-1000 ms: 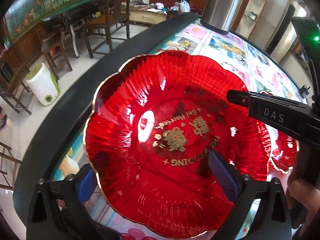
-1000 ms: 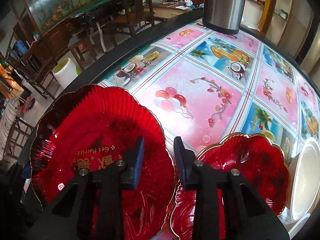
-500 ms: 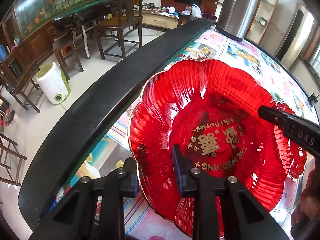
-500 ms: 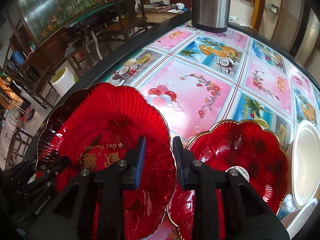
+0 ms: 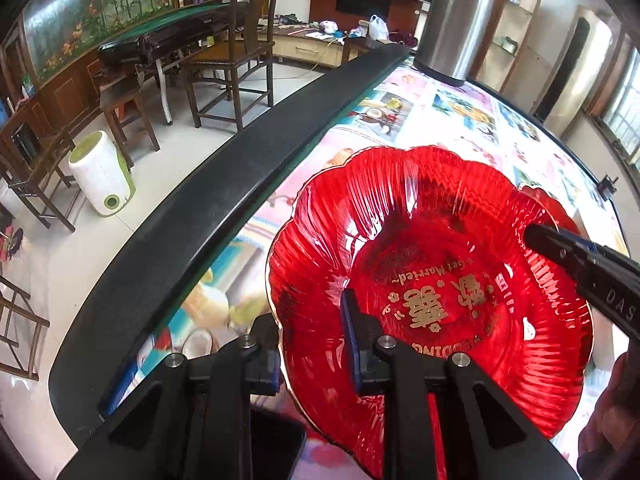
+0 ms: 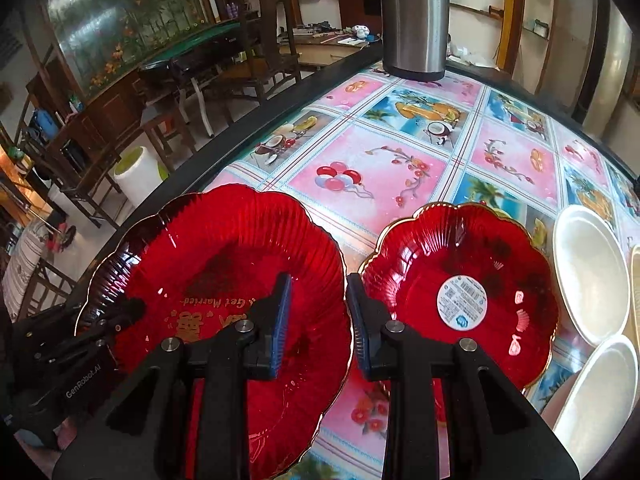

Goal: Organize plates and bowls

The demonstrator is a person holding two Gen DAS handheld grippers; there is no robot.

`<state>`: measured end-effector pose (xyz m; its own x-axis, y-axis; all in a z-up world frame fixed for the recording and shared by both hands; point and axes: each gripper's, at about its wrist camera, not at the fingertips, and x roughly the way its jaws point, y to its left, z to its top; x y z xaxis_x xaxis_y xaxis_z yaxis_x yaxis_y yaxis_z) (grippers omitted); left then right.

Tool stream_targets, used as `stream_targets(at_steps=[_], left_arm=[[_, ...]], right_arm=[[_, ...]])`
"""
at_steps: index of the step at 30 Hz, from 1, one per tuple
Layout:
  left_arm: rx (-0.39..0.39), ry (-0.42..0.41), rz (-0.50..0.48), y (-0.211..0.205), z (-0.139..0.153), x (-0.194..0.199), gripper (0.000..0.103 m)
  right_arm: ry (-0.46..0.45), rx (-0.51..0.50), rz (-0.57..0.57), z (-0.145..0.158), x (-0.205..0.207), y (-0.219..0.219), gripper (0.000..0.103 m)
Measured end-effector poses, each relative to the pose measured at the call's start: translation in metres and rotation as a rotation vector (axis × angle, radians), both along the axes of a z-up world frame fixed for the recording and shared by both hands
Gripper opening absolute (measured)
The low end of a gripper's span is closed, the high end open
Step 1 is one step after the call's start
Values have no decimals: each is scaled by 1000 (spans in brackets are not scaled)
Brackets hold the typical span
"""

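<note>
Left wrist view: large red plate (image 5: 432,280) fills the middle, scalloped and gold-rimmed, over the picture-tiled tablecloth (image 5: 460,120) near the table's black edge (image 5: 208,216).
Left gripper (image 5: 310,340): jaws narrow, pinched on the plate's near-left rim, one pad under it and one on top.
Right gripper in this view (image 5: 576,256): comes in from the right and clamps the opposite rim.
Writing here: gold "Get Married", Chinese characters, part of "WEDDING"; "DAS" on the right tool.

Right wrist view: same large plate (image 6: 216,292) lies left; small red plate (image 6: 464,292) lies right, flat on the cloth, rims just beside each other.
Right gripper (image 6: 316,320): jaws narrow, gripping the big plate's right rim.
Key relation: the small plate sits right of the held plate, nearer the right hand, so stacking probably means carrying rightward.
White dishes (image 6: 588,272): at the far right.
Labels: round barcode sticker (image 6: 463,306), text too small; "GenRobot.AI" on the left tool (image 6: 60,364).
</note>
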<state>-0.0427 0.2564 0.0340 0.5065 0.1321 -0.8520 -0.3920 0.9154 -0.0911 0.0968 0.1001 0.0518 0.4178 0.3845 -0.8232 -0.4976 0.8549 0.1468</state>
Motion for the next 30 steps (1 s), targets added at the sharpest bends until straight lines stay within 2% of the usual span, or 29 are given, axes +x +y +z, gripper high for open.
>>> stream_targets(at_steps=[7, 15, 19, 30], left_arm=[[27, -15, -62, -19, 5, -18, 23], [34, 30, -117, -42, -15, -27, 23], [39, 23, -113, -45, -20, -31, 23], [69, 20, -84, -31, -20, -33, 28]], right_arm=[[13, 6, -24, -4, -38, -28, 28], [37, 2, -72, -14, -68, -56, 28], [63, 8, -82, -22, -72, -62, 28], [61, 19, -59, -25, -80, -51, 28]])
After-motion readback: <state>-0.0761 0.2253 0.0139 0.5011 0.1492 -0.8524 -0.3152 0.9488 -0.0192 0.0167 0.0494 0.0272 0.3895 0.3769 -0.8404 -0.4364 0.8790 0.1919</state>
